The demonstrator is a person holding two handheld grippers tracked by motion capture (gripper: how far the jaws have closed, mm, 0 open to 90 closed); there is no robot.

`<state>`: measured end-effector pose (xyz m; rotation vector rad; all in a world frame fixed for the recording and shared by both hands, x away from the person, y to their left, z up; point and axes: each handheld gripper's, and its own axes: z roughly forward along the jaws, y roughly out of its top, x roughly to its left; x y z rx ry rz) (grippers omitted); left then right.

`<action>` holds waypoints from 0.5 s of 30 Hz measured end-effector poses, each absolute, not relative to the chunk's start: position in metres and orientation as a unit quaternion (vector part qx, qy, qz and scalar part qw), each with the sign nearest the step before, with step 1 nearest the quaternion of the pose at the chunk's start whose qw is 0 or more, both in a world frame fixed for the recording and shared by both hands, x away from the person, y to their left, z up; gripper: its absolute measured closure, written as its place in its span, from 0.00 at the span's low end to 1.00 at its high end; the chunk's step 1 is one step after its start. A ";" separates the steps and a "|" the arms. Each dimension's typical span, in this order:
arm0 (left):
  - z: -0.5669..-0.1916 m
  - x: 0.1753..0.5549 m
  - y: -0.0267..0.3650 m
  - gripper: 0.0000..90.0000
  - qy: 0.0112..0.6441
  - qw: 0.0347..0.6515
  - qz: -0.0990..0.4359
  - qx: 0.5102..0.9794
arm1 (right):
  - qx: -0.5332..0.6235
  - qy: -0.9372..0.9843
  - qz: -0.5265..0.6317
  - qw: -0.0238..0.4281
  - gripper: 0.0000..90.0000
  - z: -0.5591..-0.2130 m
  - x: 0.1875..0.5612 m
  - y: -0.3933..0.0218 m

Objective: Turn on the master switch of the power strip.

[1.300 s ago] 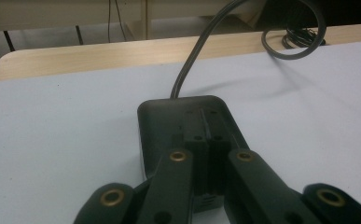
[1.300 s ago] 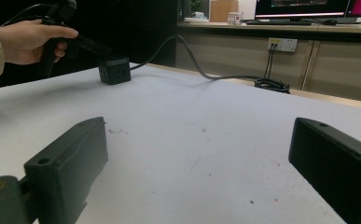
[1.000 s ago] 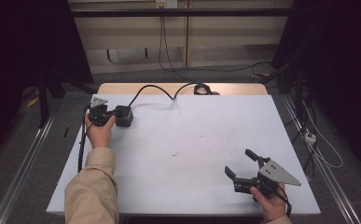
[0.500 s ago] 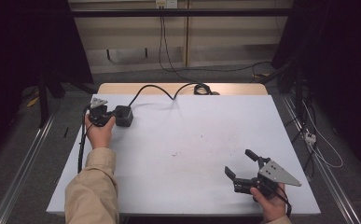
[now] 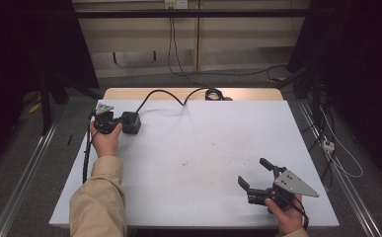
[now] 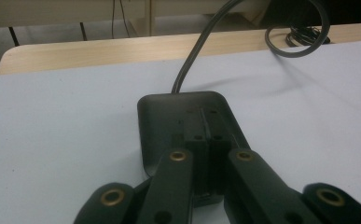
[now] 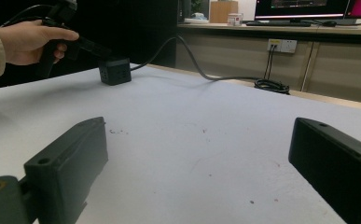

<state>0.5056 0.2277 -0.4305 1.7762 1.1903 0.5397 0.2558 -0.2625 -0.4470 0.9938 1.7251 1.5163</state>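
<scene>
A white table (image 5: 193, 148) is standing in front of me, its far edge showing a strip of bare wood (image 5: 178, 93). A black box (image 5: 131, 122) is sitting on the white top near the far left corner. Its black cable (image 5: 171, 95) is running right along the far edge and ending in a coil (image 5: 213, 94) lying on the wood. Small dark specks (image 5: 218, 159) are dotting the middle of the top.

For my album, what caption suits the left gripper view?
Shut left gripper pressing down on a black power cube, its cord trailing across the white table.
</scene>
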 end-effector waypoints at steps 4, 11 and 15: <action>-0.430 0.506 0.227 1.00 0.481 0.450 0.219 0.720 | 0.378 0.654 0.575 0.315 0.04 -0.447 0.256 -0.263; -0.430 0.505 0.227 1.00 0.483 0.450 0.221 0.718 | 0.378 0.655 0.574 0.315 0.04 -0.447 0.255 -0.263; -0.431 0.505 0.227 1.00 0.483 0.452 0.221 0.717 | 0.378 0.653 0.575 0.315 0.04 -0.447 0.255 -0.263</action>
